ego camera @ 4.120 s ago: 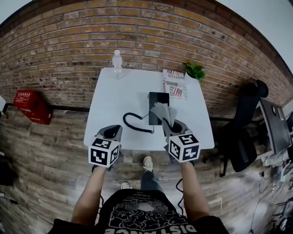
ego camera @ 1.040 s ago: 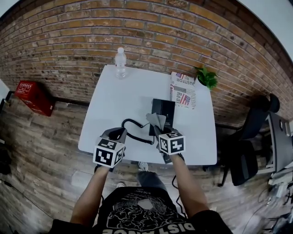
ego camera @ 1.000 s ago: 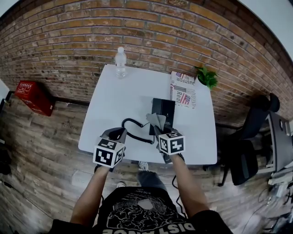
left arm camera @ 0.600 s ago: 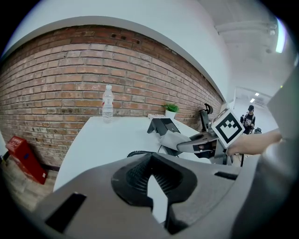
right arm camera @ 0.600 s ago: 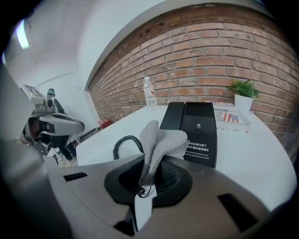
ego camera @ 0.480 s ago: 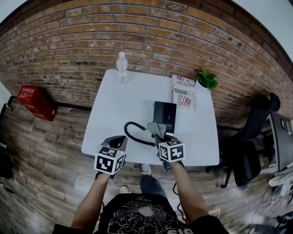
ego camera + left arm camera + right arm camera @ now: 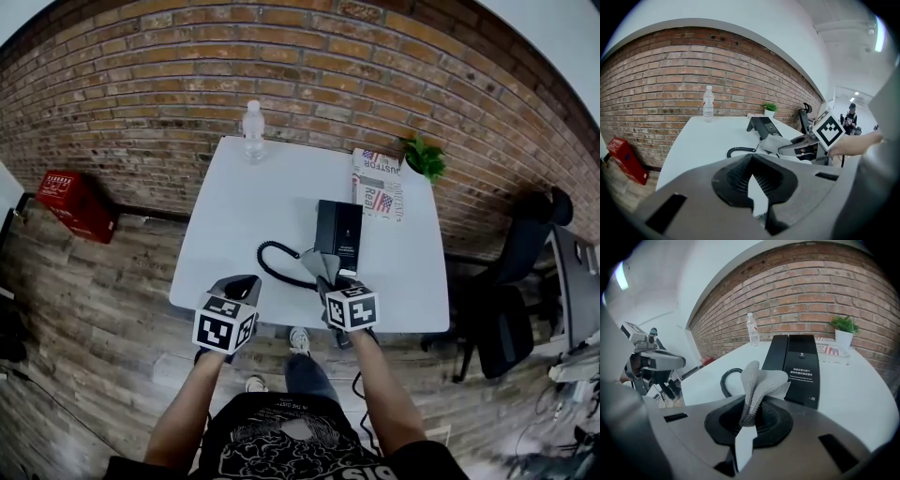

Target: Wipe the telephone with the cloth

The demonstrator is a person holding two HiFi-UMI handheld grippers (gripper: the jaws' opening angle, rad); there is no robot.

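The black telephone [image 7: 338,232] lies on the white table [image 7: 253,206], and its coiled cord [image 7: 279,269] curls off to the left. My right gripper [image 7: 331,282] is shut on a grey cloth [image 7: 325,264], which stands up from the jaws at the phone's near end. In the right gripper view the cloth [image 7: 758,383] rises in front of the telephone [image 7: 801,365], beside the cord [image 7: 726,378]. My left gripper [image 7: 238,285] hovers over the table's front edge, left of the cord, shut on nothing. The left gripper view shows the telephone [image 7: 765,126] and the cloth [image 7: 776,143] ahead to the right.
A water bottle [image 7: 253,122] stands at the table's far edge. A newspaper [image 7: 377,186] and a small potted plant [image 7: 424,157] sit at the far right corner. On the floor, a red crate [image 7: 77,200] is to the left and a black chair [image 7: 511,281] to the right.
My right gripper has drawn the cloth along the telephone toward its near end. The left gripper stays by the front edge, and the head view has shifted slightly.
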